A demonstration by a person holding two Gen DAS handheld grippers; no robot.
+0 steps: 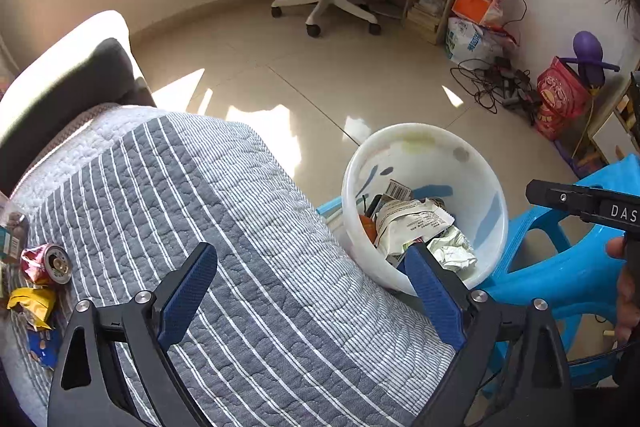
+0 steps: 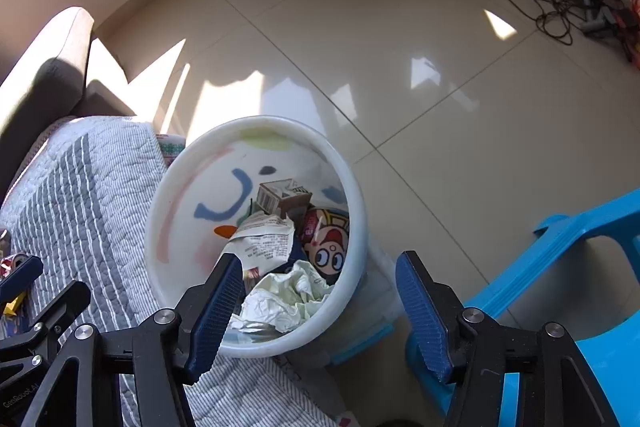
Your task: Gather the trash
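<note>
Left claw (image 1: 310,281): I hold it above the striped quilt (image 1: 248,227), its blue pads spread wide with nothing between them.
Right claw (image 2: 320,291): I hold it over the near rim of the white bin (image 2: 360,211), pads likewise apart and empty.
Remaining trash: a crushed can (image 1: 48,263), a yellow wrapper (image 1: 32,305) just below it and a blue packet (image 1: 44,345) below that, all lying on the quilt at its left edge, well apart from the bin.
Position against left claw: the can sits left of my left finger and slightly ahead; I judge a swing leftward is needed.
Handling, can: light, stiff but dented, likely slick; I would grip across its crumpled waist.
Handling, wrappers: soft, weightless, crinkly; pinch a raised fold, as the quilt gives underneath.
Bin contents: crumpled paper (image 2: 280,301), a printed wrapper (image 2: 262,241), a small carton (image 2: 280,197).
Bin location: beside the quilt's right edge, next to a blue stool (image 2: 560,267).
</note>
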